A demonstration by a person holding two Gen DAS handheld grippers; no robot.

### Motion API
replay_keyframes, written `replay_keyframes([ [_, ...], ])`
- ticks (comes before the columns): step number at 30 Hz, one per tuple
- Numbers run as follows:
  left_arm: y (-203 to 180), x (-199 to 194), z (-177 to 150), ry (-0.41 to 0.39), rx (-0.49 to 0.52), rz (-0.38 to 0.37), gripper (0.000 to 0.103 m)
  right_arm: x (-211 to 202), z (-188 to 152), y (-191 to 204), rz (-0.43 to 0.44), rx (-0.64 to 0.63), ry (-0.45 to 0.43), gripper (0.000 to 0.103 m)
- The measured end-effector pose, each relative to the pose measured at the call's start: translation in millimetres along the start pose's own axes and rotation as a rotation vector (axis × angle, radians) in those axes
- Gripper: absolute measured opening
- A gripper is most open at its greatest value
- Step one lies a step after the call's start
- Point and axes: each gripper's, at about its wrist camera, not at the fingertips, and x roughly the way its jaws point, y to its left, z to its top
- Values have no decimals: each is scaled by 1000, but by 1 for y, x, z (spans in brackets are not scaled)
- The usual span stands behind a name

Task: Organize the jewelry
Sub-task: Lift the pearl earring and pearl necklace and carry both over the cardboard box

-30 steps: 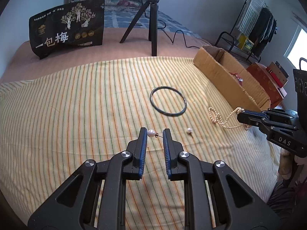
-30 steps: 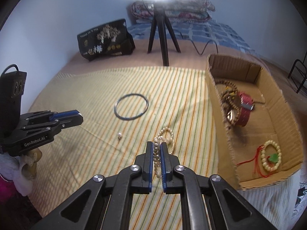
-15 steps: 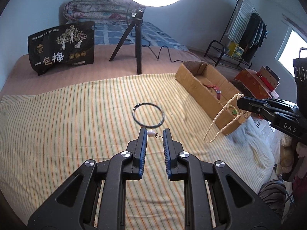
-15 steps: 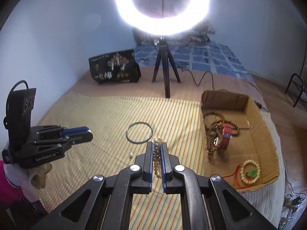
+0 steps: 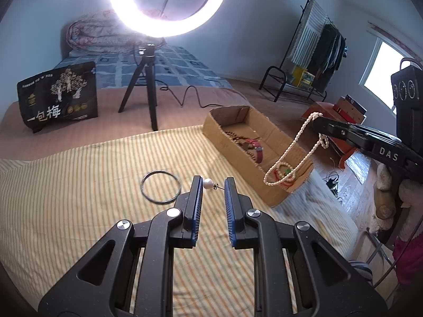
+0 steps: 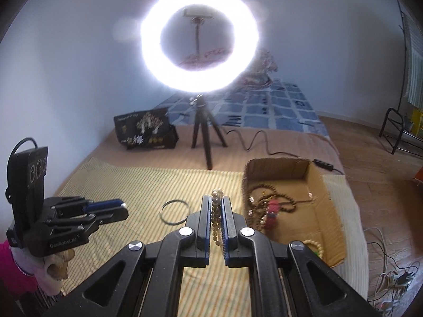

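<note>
A pearl earring (image 5: 208,183) is pinched across the tips of my left gripper (image 5: 213,185), held in the air above the striped cloth (image 5: 79,185). My right gripper (image 6: 217,200) is shut on a pearl necklace (image 6: 216,211). In the left wrist view the necklace (image 5: 298,142) dangles in a long loop from the right gripper (image 5: 316,121), in front of the cardboard box (image 5: 288,195). The box (image 6: 330,206) holds wooden beads, a red band and a bead bracelet. A black bangle (image 5: 160,187) lies flat on the cloth, left of the box. The left gripper (image 6: 124,208) shows at the left of the right wrist view.
A lit ring light on a black tripod (image 5: 148,84) stands behind the cloth, its cable running right. A black printed bag (image 5: 58,97) leans at the back left. Beyond the bed's right edge are a clothes rack (image 5: 314,52), red boxes (image 5: 341,111) and floor cables.
Both grippers have risen from the cloth. The necklace went from lying on the cloth to hanging free beside the box. The earring rose with the left gripper.
</note>
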Motion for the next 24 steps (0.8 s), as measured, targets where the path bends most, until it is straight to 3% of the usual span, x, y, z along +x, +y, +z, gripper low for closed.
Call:
replay_keyframes([
  [11, -41, 27, 21, -13, 31, -54, 15, -11, 16, -57, -76, 45, -39, 4],
  [24, -84, 75, 33, 10, 57, -94, 15, 12, 15, -108, -117, 90, -16, 4],
])
